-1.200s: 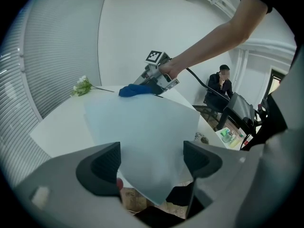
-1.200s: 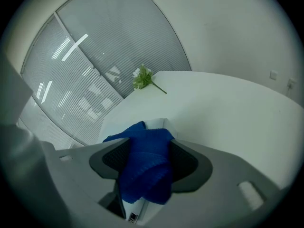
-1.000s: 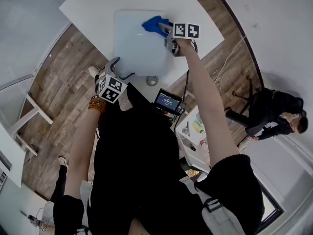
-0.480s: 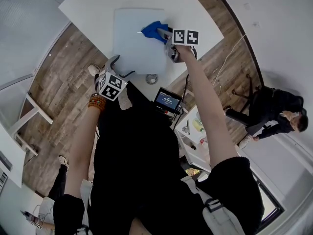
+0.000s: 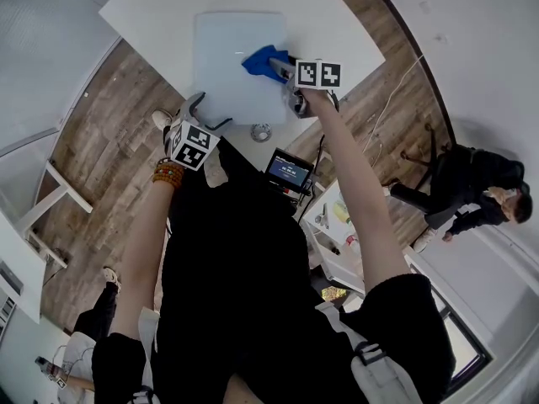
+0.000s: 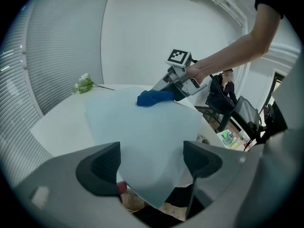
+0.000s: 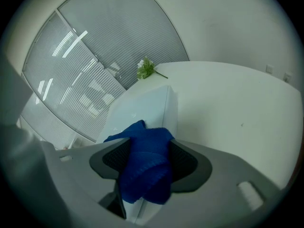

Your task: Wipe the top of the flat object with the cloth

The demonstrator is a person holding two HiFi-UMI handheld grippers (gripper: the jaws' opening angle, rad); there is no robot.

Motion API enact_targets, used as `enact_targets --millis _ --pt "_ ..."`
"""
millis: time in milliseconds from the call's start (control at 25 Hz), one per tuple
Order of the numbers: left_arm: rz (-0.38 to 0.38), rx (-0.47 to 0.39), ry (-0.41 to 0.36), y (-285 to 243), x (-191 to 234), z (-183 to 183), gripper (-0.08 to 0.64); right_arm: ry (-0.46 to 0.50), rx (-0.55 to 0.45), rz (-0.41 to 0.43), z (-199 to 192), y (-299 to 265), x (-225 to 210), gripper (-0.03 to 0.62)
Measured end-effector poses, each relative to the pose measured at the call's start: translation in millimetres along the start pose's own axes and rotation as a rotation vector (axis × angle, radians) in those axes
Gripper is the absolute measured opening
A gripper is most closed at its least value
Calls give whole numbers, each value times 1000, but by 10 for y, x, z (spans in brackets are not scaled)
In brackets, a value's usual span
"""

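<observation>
Right gripper: jaws clamped on a bunched fold of the blue cloth. The free part of the cloth hangs ahead of the jaws and lies on the right side of the pale blue flat panel, close to its right edge. The panel lies flat on the white table; its near corner reaches the table's near edge and seems to overhang it slightly. Left gripper: jaws apart and gripping nothing, held low near that corner, which shows beyond the jaws. I cannot tell whether it touches the panel. Handling, by judgement: the cloth looks soft, light and limp, so it will crumple under pressure rather than push. The grip near its middle suits it, since a loose pad is left to drag flat. The panel looks thin, stiff and smooth, and probably light. It could slide on the slick table top under a sideways wipe. If it needs steadying, the near corner or near edge is the place to pinch or press, as the top is bare there and clear of the cloth's path.
</observation>
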State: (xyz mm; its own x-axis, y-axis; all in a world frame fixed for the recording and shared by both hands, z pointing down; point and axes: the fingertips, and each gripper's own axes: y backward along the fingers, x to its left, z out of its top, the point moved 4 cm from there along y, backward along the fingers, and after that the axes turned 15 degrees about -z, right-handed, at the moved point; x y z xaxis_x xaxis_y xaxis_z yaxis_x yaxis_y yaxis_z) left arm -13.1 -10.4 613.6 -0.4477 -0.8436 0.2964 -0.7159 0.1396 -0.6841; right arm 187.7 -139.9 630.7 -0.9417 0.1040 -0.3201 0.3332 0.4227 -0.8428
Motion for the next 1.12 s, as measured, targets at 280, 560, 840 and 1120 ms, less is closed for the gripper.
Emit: enact_targets --millis 280,560,840,1120 --pt "14 7 17 -11 -14 -10 403 -11 14 8 -262 118 29 281" --pt "31 4 31 2 -31 -2 403 -17 36 16 -488 231 67 282" --pt "40 5 40 -53 7 5 403 -11 60 9 -687 289 54 282" --pt "47 8 47 -24 -33 0 403 15 94 26 -953 447 108 281"
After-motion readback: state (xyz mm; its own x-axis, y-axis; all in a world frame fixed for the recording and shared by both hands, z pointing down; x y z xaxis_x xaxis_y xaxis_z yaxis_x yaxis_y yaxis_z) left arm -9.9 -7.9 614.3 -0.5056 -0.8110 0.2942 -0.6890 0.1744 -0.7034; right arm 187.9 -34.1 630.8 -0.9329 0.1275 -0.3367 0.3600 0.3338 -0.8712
